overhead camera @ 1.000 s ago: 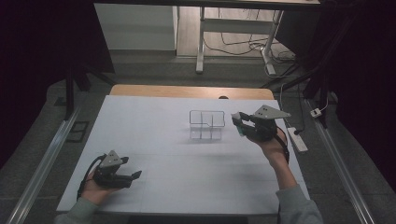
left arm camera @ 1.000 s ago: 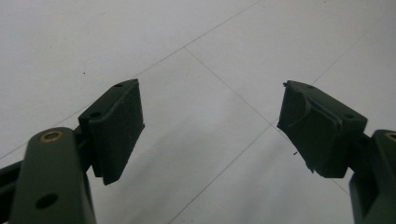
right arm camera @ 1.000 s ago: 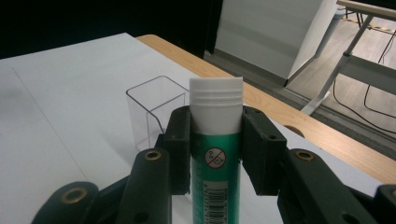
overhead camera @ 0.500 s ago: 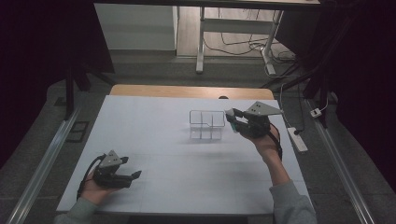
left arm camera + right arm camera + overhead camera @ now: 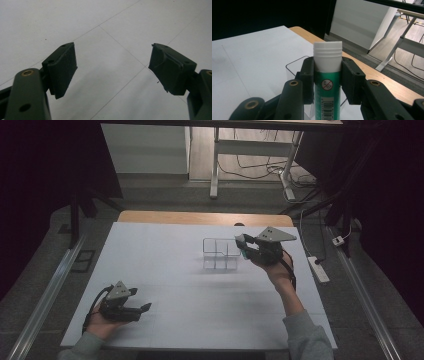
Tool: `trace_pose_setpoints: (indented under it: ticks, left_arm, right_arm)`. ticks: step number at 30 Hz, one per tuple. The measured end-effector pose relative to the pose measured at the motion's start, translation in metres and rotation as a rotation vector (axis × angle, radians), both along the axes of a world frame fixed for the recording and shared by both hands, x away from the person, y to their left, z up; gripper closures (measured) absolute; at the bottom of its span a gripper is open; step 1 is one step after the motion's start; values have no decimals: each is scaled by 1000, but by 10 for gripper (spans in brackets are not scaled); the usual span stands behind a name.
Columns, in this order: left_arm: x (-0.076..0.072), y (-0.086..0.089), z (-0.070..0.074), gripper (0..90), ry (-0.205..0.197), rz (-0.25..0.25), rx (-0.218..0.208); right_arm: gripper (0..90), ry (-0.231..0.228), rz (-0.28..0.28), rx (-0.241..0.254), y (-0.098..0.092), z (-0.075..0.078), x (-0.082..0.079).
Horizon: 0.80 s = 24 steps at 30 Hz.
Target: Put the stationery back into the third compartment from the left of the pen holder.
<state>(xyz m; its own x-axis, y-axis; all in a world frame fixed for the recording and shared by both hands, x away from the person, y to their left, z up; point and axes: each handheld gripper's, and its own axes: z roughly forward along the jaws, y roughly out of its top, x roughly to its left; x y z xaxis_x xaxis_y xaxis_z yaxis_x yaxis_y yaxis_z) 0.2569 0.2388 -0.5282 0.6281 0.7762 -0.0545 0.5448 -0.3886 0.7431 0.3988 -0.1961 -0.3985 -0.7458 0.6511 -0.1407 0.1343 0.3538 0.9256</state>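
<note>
The right hand-held gripper (image 5: 242,246), clenched on a green glue stick (image 5: 327,82), has drifted from beside the clear organizer (image 5: 220,254) to over its near edge, so placement looks imminent. The left hand-held gripper (image 5: 112,67) rests released on the counter (image 5: 200,305).

Glossy green-and-white plastic tube (image 5: 327,82), ridged white cap; clear smooth plastic organiser (image 5: 219,254); matt white tabletop (image 5: 165,270) with wooden edge; matt black ribbed tool (image 5: 112,70) pads.
</note>
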Motion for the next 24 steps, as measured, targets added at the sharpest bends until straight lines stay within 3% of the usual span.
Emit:
trace_pose_setpoints:
  ticks: [24]
  left_arm:
    - [0,0,0,217,-1,-1,6]
  right_arm:
    - [649,-3,5,24,18,-4,18]
